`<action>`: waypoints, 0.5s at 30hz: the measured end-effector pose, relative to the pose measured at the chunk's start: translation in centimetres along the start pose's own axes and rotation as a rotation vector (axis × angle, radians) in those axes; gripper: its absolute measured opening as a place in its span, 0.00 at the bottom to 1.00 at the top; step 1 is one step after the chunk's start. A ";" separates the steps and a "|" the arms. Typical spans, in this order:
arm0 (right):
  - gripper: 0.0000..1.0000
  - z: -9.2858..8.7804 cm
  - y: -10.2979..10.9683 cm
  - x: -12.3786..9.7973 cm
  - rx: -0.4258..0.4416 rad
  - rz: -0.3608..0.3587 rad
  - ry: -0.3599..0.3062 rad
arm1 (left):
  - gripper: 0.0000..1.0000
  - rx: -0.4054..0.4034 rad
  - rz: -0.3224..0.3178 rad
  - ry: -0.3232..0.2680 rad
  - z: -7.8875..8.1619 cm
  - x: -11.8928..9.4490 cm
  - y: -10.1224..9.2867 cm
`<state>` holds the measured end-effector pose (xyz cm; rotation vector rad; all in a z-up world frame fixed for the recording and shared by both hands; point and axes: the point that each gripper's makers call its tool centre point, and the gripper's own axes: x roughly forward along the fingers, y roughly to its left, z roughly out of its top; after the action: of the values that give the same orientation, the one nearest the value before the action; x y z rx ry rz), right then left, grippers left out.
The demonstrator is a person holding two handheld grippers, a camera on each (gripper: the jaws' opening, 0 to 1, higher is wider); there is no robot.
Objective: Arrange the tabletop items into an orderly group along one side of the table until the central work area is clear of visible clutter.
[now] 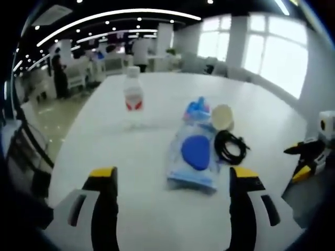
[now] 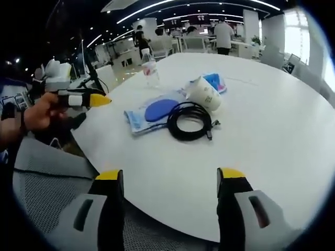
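Nearest the camera in the left gripper view, the left tool (image 1: 172, 180) hangs low over the tabletop (image 1: 157, 219) with its jaws spread wide and nothing between them. In the right gripper view the right tool (image 2: 170, 180) is likewise spread and empty, poised at the near edge of the tabletop (image 2: 272, 120) above a grey mesh chair seat (image 2: 47, 198).

The clutter sits together near the middle of the white surface. Largest is the flat blue-and-clear plastic packet (image 1: 194, 154) (image 2: 152, 112), lying directly ahead of the left tool. Just beside it lies a coiled black cable (image 1: 230, 146) (image 2: 191, 121), with a pale paper cup (image 1: 222, 116) (image 2: 205, 93) on its side touching the packet. A clear water bottle (image 1: 133, 99) (image 2: 150, 70) with a red label stands upright, apart from the rest and farther away.

Nothing appears grouped along an edge yet, so the tidying looks barely begun. The risks are plain: the tipped cup could roll off when nudged, the loose coil could unwind or snag a jaw if lifted by one loop, and the thin packet may slip or drag the cup along. The tall bottle would topple if clipped high by a passing tool.
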<state>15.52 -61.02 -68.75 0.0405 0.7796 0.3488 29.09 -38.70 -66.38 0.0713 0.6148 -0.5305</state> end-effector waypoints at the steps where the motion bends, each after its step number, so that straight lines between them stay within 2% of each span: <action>1: 0.72 0.4 -0.1 0.2 0.005 0.000 -0.004 | 0.85 0.006 0.001 0.004 -0.1 0.0 -0.1; 8: 0.71 3.7 -1.0 1.2 -0.066 0.007 0.004 | 0.85 0.007 -0.008 0.003 -0.1 -0.1 -0.3; 12: 0.70 6.8 -2.4 2.0 -0.105 0.001 -0.009 | 0.84 0.015 -0.010 0.000 0.1 -0.1 -0.4; 15: 0.71 8.4 -3.6 3.0 -0.122 -0.004 -0.010 | 0.84 0.022 -0.012 0.002 0.1 -0.1 -0.4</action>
<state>24.38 -62.67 -65.37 -0.0745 0.7474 0.3912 28.87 -39.06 -66.25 0.0891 0.6121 -0.5484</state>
